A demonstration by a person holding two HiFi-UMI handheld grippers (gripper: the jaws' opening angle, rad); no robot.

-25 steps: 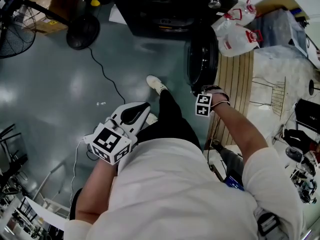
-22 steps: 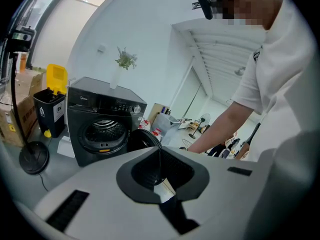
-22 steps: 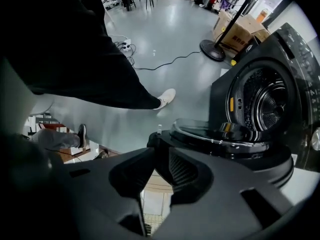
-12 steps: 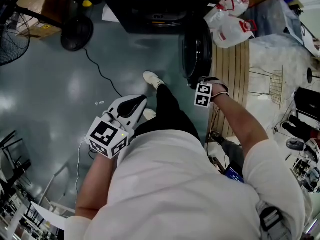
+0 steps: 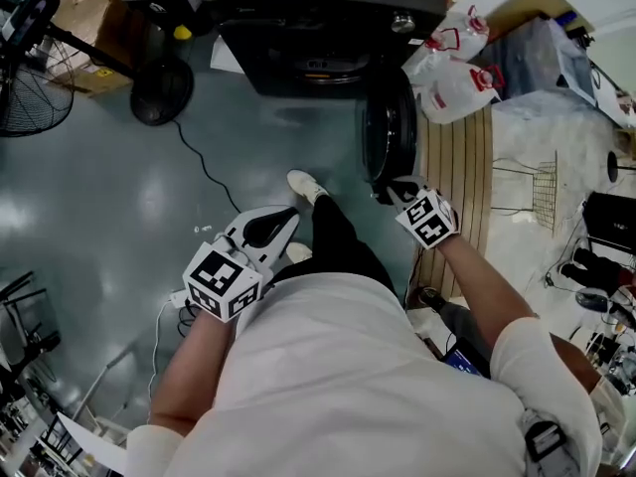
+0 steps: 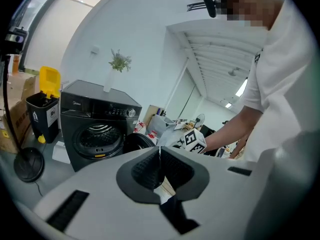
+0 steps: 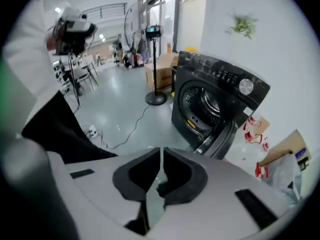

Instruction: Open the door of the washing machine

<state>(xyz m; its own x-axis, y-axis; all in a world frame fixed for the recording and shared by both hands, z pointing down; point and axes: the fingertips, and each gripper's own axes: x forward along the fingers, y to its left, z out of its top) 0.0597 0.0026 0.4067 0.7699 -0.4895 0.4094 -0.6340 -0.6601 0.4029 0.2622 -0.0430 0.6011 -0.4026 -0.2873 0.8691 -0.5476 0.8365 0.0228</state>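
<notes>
washing machine (image 5: 328,8) top cropped, door (image 5: 388,137) edge-on

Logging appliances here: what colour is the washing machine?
Dark grey to black; the washing machine shows best in the left gripper view.

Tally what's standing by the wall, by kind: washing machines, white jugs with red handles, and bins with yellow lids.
washing machine: 1
white jugs: 2
yellow-lidded bin: 1
Total: 4
</notes>
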